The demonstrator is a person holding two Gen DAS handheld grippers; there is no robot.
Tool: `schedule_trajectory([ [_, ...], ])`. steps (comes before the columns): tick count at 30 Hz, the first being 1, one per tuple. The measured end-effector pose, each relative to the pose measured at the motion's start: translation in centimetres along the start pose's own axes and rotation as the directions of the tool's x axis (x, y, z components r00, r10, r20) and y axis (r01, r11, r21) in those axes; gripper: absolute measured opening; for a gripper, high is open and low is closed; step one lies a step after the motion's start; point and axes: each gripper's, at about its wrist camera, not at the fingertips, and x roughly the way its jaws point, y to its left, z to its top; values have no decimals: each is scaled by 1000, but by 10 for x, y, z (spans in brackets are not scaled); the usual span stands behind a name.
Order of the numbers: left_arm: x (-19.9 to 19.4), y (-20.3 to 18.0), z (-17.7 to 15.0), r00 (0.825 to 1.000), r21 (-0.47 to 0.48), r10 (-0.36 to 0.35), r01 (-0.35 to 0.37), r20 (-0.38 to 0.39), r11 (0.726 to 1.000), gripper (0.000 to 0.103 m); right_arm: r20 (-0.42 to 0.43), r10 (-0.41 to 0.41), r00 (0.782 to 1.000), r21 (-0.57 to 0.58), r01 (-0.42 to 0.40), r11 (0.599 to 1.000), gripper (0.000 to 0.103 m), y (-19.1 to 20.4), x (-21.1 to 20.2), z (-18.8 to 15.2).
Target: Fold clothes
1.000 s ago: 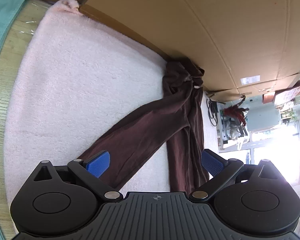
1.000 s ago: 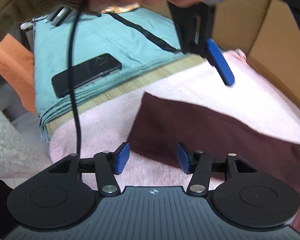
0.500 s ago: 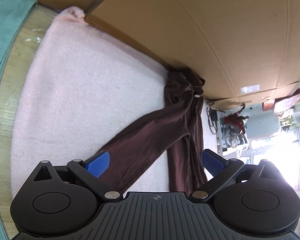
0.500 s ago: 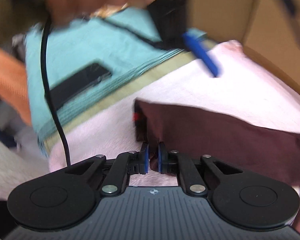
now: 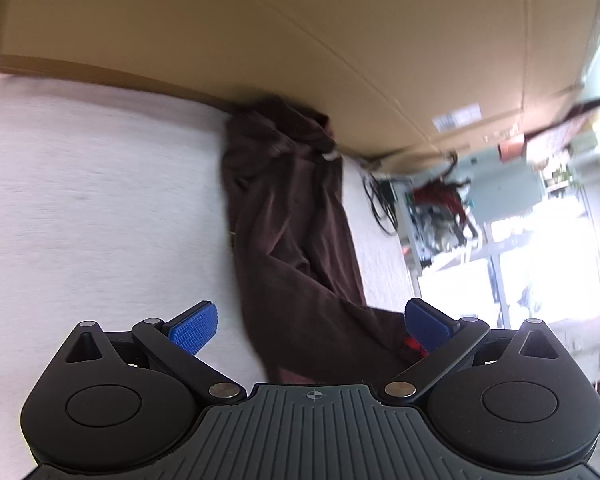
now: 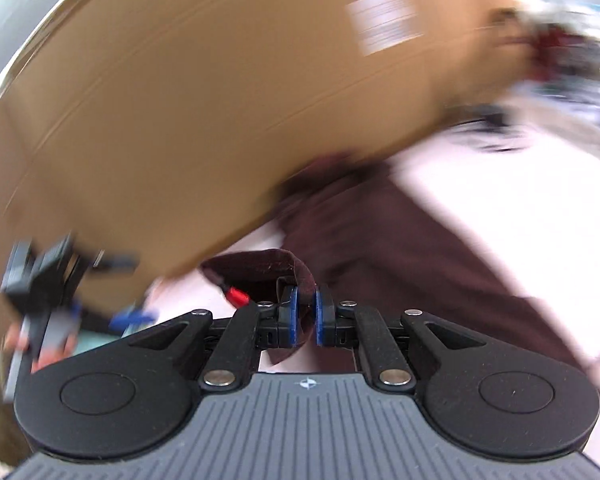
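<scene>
Cardboard box point(image 5: 340, 40) fills the upper frame. Pink fleece blanket point(image 5: 80, 200) spans the left. Dark brown trousers point(image 5: 292, 240) lie at centre, waist against the box. Left tongs point(image 5: 312, 320) spread, empty. Right tongs point(image 6: 305, 312) just closed, pinching a trouser hem.

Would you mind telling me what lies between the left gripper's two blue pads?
In the left wrist view, the brown garment runs between the open left gripper pads, lying on the pale pink blanket.
</scene>
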Motion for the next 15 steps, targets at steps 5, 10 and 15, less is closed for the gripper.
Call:
schedule_trajectory([
  [5,58,-31,3,998,38,21,-19,-55,999,103,51,-120,991,59,117,991,10,-52,-22,7],
  [10,99,-49,12,997,32,65,-64,-41,997,103,68,-139,988,88,132,987,10,-86,-28,13],
  [15,134,-53,38,991,-15,137,-137,2,991,103,73,-116,991,100,109,989,10,-115,-34,24],
])
